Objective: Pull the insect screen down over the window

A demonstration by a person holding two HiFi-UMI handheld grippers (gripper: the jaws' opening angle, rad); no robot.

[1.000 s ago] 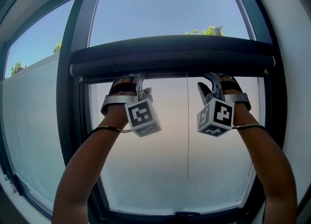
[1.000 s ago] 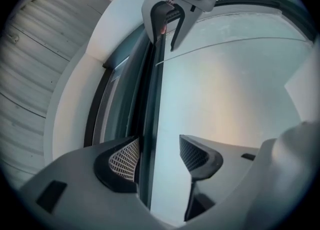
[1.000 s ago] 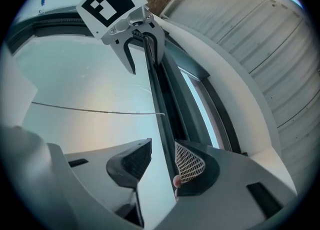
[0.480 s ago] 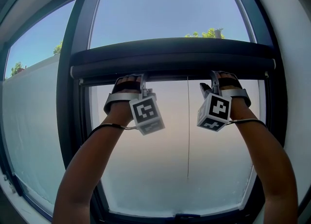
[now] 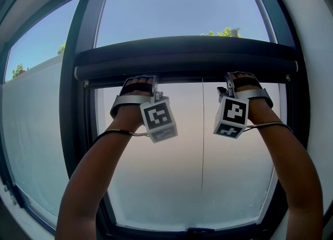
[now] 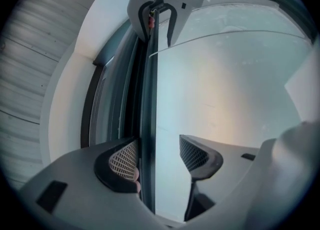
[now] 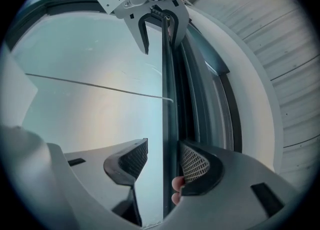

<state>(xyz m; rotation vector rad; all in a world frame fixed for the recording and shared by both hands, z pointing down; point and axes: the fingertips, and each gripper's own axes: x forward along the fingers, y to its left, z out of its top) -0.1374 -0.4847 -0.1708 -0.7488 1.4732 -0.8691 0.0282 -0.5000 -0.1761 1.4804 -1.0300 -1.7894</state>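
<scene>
The rolled-up insect screen sits in a dark cassette (image 5: 182, 57) across the window, with its thin pull bar (image 5: 187, 79) just below. Both grippers reach up to that bar. In the left gripper view the bar (image 6: 148, 99) runs between the jaws of my left gripper (image 6: 157, 146); one pad (image 6: 122, 159) lies against it and the other stands apart, so the gripper is open. My right gripper (image 7: 164, 149) has just been opening its jaws and stands open around the bar (image 7: 170, 99), one pad (image 7: 195, 164) beside it. In the head view they are my left gripper (image 5: 154, 84) and my right gripper (image 5: 229, 81).
A thin pull cord (image 5: 202, 135) hangs from the bar between the two hands, down over the frosted glass (image 5: 171, 181). The dark window frame (image 5: 78, 129) stands at the left, with a white wall (image 5: 317, 77) at the right. Blue sky and treetops (image 5: 223, 32) show above the cassette.
The right gripper has rolled upright and risen slightly to the bar, its marker cube now facing me more squarely. The left gripper has barely shifted.
</scene>
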